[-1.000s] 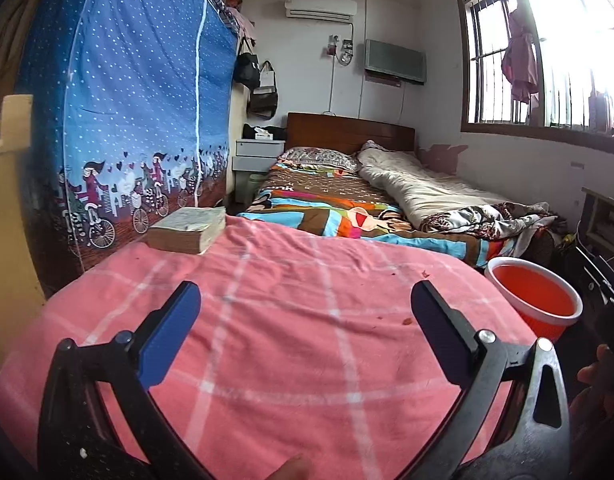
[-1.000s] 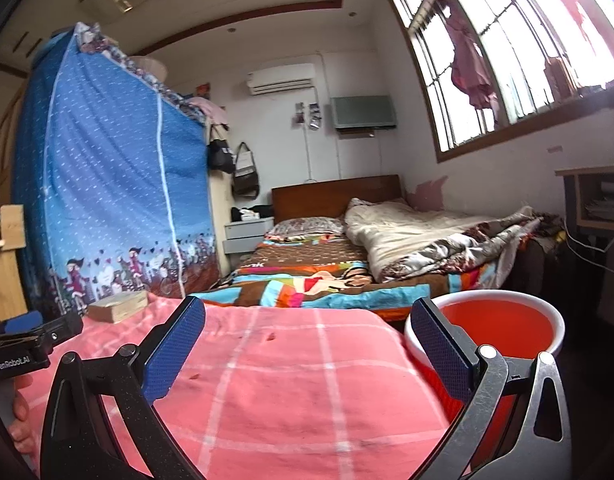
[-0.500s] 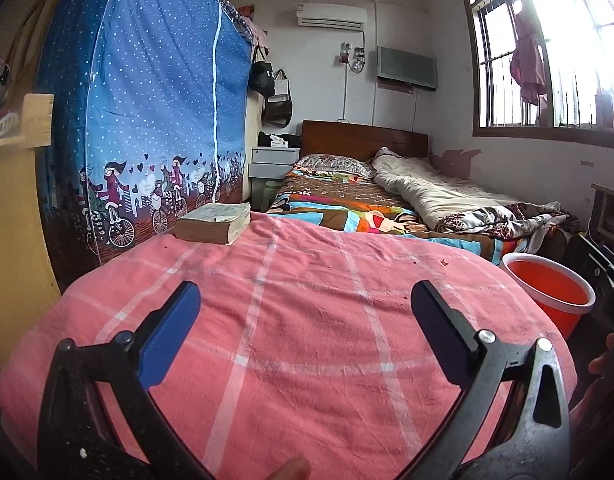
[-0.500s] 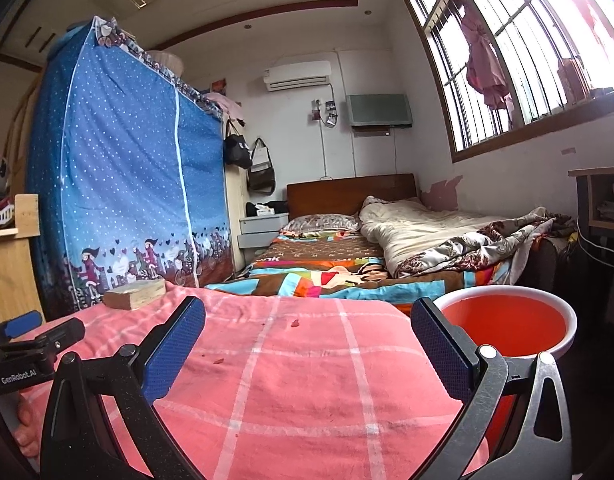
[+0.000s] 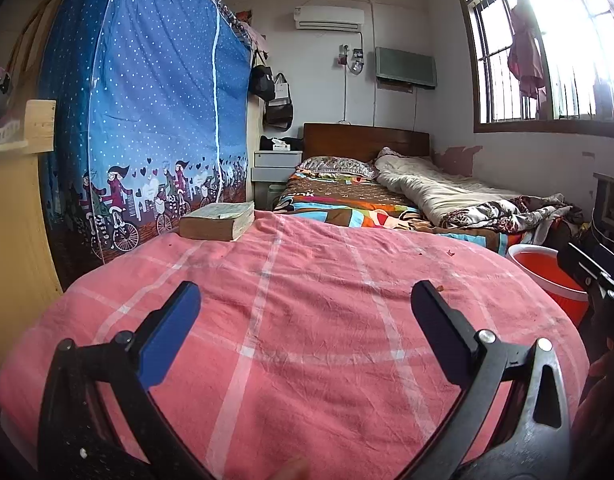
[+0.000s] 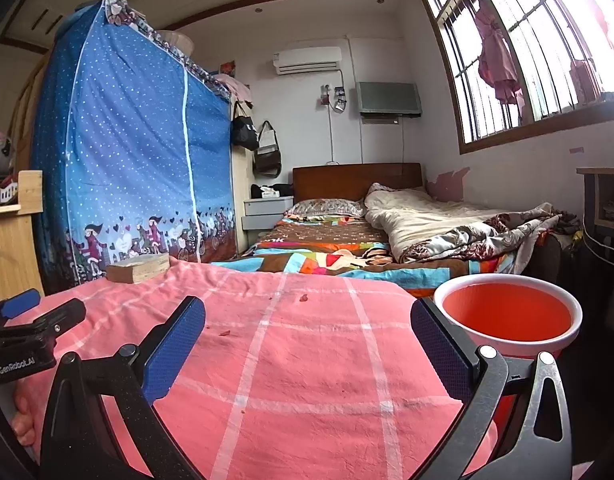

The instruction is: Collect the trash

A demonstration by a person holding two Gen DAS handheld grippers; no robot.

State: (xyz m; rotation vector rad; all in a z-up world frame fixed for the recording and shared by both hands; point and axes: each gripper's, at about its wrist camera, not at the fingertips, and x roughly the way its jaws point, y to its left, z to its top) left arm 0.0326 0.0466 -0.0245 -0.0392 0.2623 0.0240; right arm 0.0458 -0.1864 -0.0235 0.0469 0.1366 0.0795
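Looking along the left gripper (image 5: 305, 304), the left-wrist view shows both blue-padded jaws spread wide with nothing between them, poised above a pink checked cloth (image 5: 307, 340) that covers a rounded surface. The trash appears as small dark-red scraps (image 5: 450, 253) scattered on the cloth's far right part, one just beside the right finger's tip; their material cannot be told. A thick book (image 5: 217, 222) lies at the cloth's far left edge, and an orange bucket (image 5: 541, 276) stands off the right edge. In the right-wrist view, the right gripper (image 6: 307, 316) likewise holds its jaws wide apart and empty over the cloth (image 6: 307, 380). Red scraps (image 6: 304, 298) lie between and beyond the fingers, flat and irregular. The bucket (image 6: 507, 312), white-rimmed, stands just beside the right finger, while the book (image 6: 139, 267) sits far left.
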